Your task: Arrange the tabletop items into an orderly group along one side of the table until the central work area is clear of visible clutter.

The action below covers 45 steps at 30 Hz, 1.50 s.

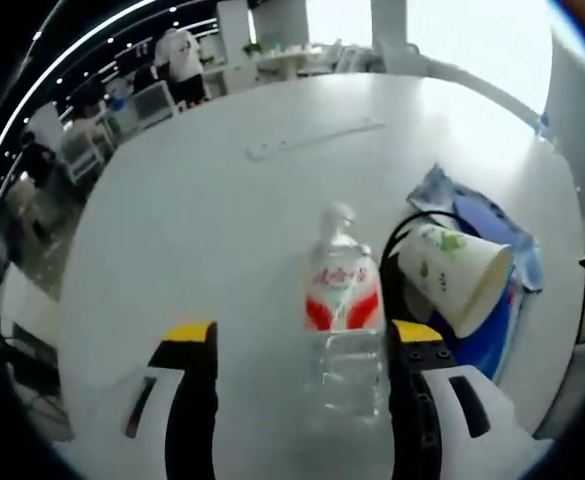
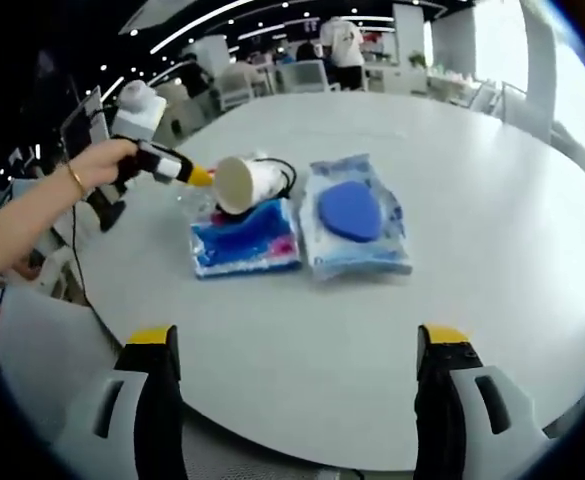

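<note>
Bottle work is the step we judge to be in hand: in the left gripper view our left gripper has its fingers spread on either side of the clear water bottle, which stands upright on the white counter, nearer the right finger than the left. We cannot tell whether either finger touches it. Just beside the bottle a paper cup lies tipped on its side over a blue packet, with a black cable looping behind.

In the right gripper view our right gripper hangs back at the counter's near edge, fingers spread wide on nothing. Ahead of it the blue packet and a clear pouch with a blue pad lie side by side, and the cup rests on the packet.

Next, we judge, the left fingers need to close squarely on the bottle's body without nudging the cup, then set it in line beside the packets.
</note>
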Tool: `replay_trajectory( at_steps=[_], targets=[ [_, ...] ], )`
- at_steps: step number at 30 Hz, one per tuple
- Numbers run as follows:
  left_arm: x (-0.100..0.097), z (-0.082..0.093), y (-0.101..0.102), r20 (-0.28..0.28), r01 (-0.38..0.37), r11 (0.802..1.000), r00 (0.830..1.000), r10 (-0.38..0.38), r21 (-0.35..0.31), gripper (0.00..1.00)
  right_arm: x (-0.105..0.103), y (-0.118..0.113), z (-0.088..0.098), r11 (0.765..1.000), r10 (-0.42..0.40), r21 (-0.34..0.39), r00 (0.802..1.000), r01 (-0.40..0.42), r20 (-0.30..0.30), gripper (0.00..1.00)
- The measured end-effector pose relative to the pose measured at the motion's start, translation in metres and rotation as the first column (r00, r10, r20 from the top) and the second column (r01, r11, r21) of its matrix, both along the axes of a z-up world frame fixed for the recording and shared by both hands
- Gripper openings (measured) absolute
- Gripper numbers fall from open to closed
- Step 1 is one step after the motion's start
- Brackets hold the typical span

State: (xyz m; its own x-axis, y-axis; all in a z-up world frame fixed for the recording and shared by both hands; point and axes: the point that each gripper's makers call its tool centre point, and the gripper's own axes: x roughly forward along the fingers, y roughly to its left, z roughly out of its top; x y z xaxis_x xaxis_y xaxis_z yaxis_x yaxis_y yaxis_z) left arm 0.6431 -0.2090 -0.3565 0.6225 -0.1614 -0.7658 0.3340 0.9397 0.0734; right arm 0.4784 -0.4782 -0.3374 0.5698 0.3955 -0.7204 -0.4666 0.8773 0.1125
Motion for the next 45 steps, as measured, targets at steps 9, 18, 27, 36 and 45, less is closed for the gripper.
replay_trajectory(
  at_steps=[9,18,27,36,45],
  targets=[
    [0.003,-0.004,-0.007,-0.039,0.046,0.999,0.998,-0.045,0.029,0.63,-0.001,0.001,-0.001,1.000,0.007,-0.001,1.000,-0.007,-0.004,0.97],
    [0.007,-0.008,-0.011,-0.104,0.070,0.996,0.992,-0.065,0.049,0.60,-0.001,0.002,-0.001,1.000,0.012,-0.001,1.000,-0.012,-0.009,0.96],
    [0.015,-0.008,-0.018,-0.155,0.047,0.998,0.987,-0.040,0.037,0.48,-0.003,0.003,-0.003,1.000,0.026,-0.002,1.000,-0.026,-0.016,0.95],
    [0.026,-0.011,-0.022,-0.209,0.033,0.999,0.978,-0.023,0.043,0.48,-0.004,0.005,-0.003,0.999,0.034,-0.004,0.999,-0.034,-0.018,0.94],
    [0.023,-0.019,-0.031,-0.321,0.044,0.999,0.946,-0.037,0.014,0.38,-0.005,0.004,-0.004,0.999,0.033,-0.006,0.999,-0.033,-0.019,0.94]
  ],
)
